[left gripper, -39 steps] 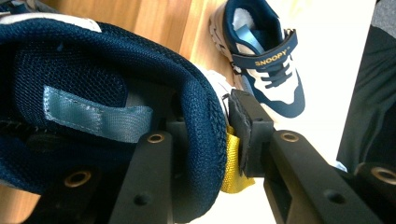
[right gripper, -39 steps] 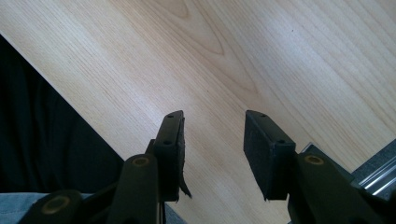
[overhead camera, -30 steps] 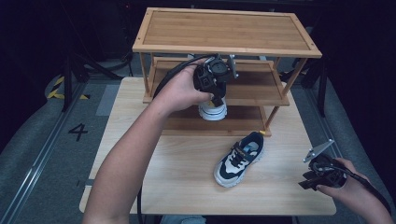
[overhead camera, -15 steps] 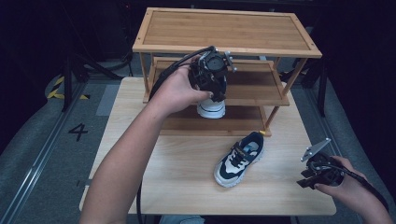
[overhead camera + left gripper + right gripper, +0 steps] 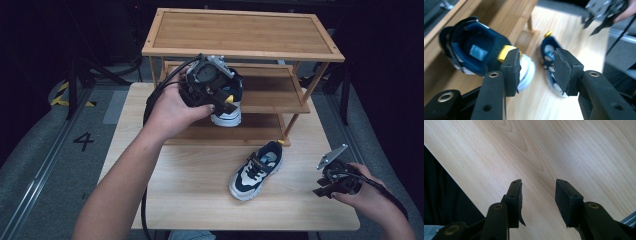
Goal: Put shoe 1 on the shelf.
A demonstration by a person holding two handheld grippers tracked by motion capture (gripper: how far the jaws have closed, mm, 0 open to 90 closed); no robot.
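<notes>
1. Resting on the lower shelf [image 5: 260, 122] of the rack, one shoe [image 5: 476, 53] is seen just beside the left gripper [image 5: 537, 68], whose jaws, just closing, stand apart, nothing between.
2. Right gripper [image 5: 537, 195] jaws stand apart over the bare table [image 5: 549, 150].

Two shoes [image 5: 256, 170] [image 5: 227, 107], one three-tier wooden rack [image 5: 240, 32], one table [image 5: 190, 200], two grippers [image 5: 220, 102] [image 5: 325, 192]

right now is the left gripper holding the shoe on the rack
No: the left gripper is open, its jaws apart beside the shoe.

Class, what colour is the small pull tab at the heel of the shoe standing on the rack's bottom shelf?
Yellow: the tab on the shoe, clearest in the left gripper view.
</notes>
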